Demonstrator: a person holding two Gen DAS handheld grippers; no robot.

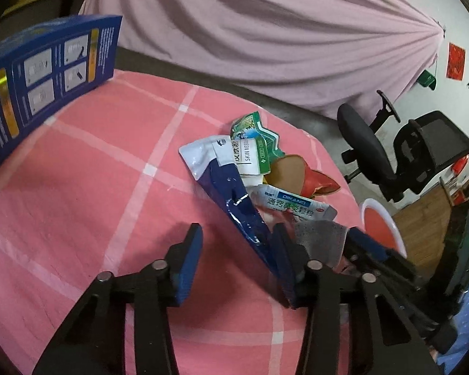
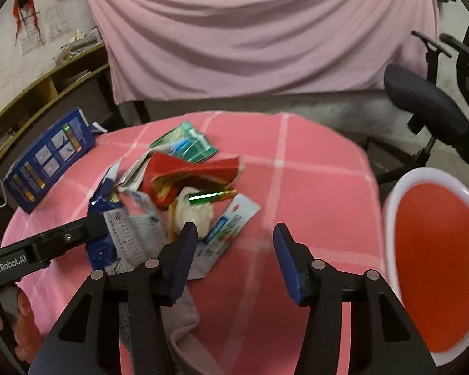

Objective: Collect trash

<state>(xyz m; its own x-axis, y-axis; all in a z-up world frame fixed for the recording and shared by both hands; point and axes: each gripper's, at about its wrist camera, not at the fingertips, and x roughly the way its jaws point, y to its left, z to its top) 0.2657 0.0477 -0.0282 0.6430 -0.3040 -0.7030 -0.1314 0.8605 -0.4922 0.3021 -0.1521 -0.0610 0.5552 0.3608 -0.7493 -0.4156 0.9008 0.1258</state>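
A pile of trash lies on the pink checked tablecloth: a blue and white foil pouch, a green and white packet, a red wrapper, a white medicine sachet, a crumpled white tissue and a grey perforated sheet. My left gripper is open, its right finger against the blue pouch's lower end. My right gripper is open and empty, just in front of the pile, with its left finger near the tissue. The left gripper also shows in the right wrist view, reaching in from the left.
A red bin with a white rim stands off the table's right edge, also in the left wrist view. A blue box stands at the table's left. A black office chair and a pink draped cloth are behind.
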